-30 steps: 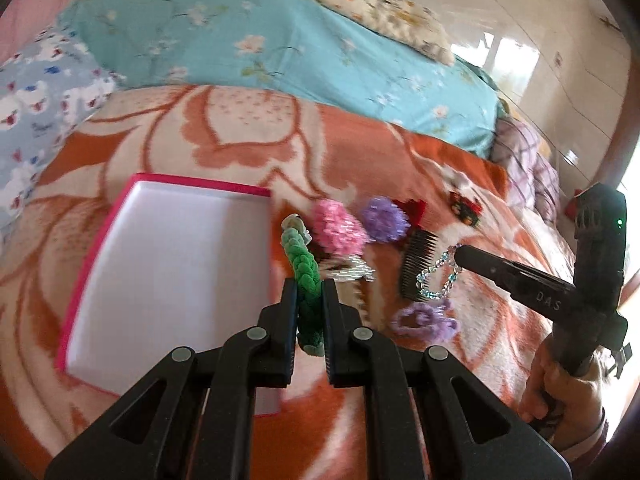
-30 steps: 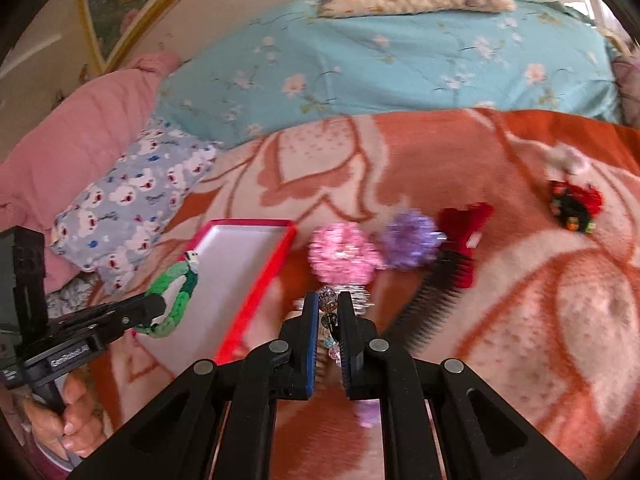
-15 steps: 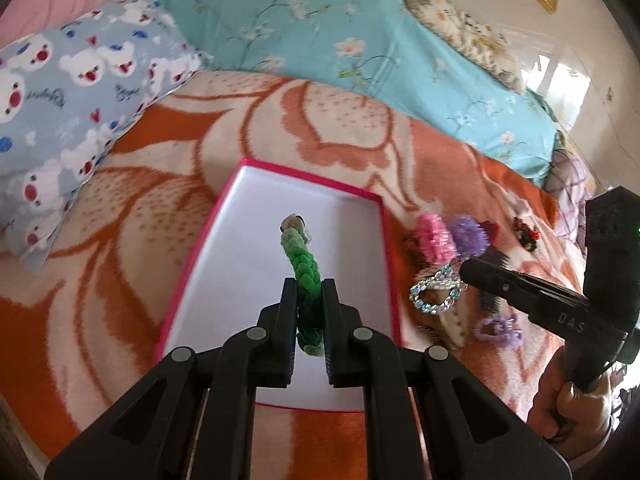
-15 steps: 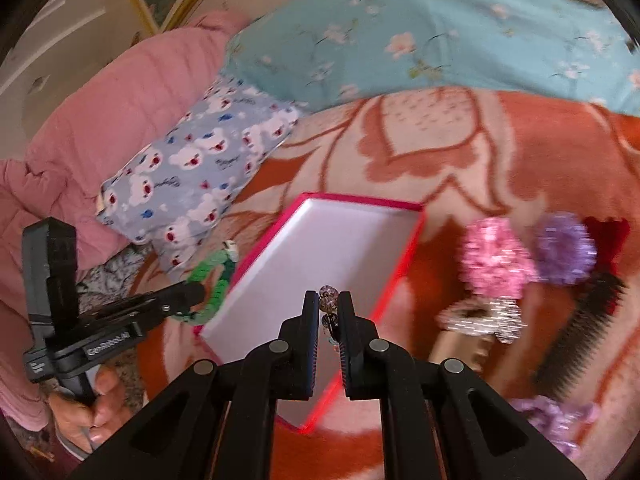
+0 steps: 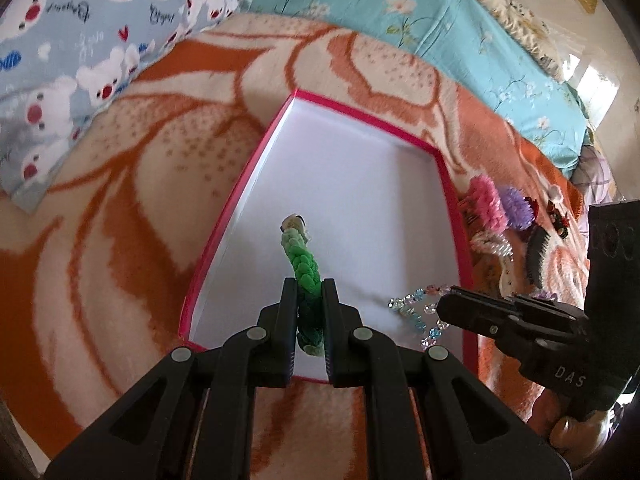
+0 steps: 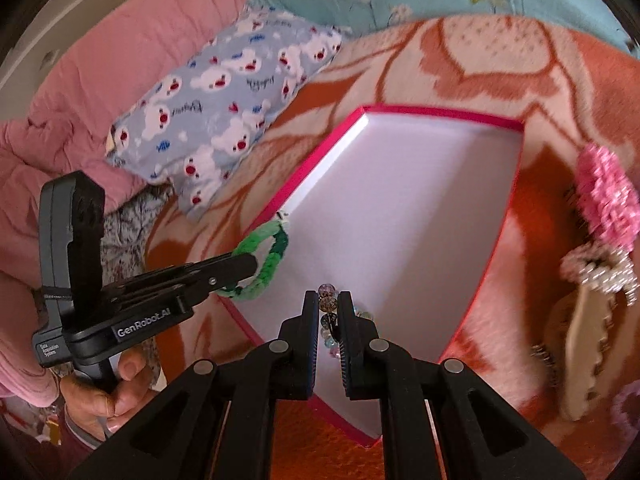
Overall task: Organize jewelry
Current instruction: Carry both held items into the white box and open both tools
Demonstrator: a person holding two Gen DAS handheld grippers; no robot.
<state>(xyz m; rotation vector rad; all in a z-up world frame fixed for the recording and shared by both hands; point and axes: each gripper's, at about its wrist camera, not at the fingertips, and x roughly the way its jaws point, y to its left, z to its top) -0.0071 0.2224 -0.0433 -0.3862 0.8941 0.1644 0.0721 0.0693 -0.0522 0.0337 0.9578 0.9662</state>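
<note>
My left gripper (image 5: pixel 309 286) is shut on a green braided bracelet (image 5: pixel 301 258), held above the near end of a white tray with a pink rim (image 5: pixel 362 114). From the right wrist view the same left gripper (image 6: pixel 250 264) and the green bracelet (image 6: pixel 266 258) hang over the tray's left rim (image 6: pixel 316 172). My right gripper (image 6: pixel 329 300) is shut on a glass bead bracelet (image 6: pixel 329 300), over the tray's near part. In the left wrist view the right gripper (image 5: pixel 442 306) carries the bead bracelet (image 5: pixel 418 314) above the tray's right side.
On the orange blanket right of the tray lie a pink pompom (image 5: pixel 486 202), a purple pompom (image 5: pixel 518 206), a black comb (image 5: pixel 536 246), a crystal hair clip (image 6: pixel 600 272) and a beige comb (image 6: pixel 584 340). A bear-print pillow (image 6: pixel 224 108) and a pink quilt (image 6: pixel 100 72) lie to the left.
Both grippers have swung left from the pile of accessories to above the tray and come lower, each keeping its bracelet. The tray now looms larger in both views.
</note>
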